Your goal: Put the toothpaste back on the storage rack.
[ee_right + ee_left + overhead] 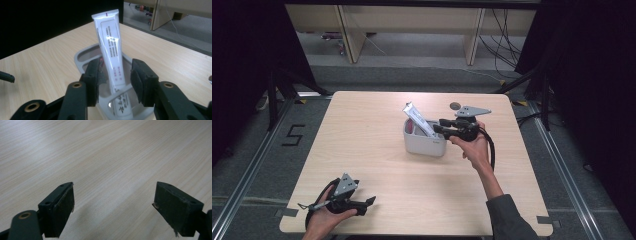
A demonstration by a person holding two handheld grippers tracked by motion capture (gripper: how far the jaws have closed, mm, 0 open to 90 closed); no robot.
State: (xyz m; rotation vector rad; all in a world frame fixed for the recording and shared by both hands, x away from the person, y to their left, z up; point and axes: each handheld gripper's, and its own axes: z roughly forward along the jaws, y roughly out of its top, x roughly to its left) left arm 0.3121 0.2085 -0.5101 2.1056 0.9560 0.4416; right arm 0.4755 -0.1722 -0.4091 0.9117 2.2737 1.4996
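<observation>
tube stands in caddy, right tongs parted around it

landmark: grey caddy [424, 142], mid-worktop [362, 150]. inside it a white tube [110, 55] leans, crimped end up, long axis steep and tilted toward the caddy's far-left rim; something red sits low beside it, kind unclear. right tongs [437, 125] at the caddy's right rim, pointing level across it; in the right gripper view the jaws stand partly open either side of the tube, pads clear of it, nothing gripped. left tongs [367, 202] well off toward the caddy's near-left, low over bare worktop, jaws wide, empty. judgement: right hand is far nearer; any next move turns on the tube lying straight ahead between its pads.
</observation>
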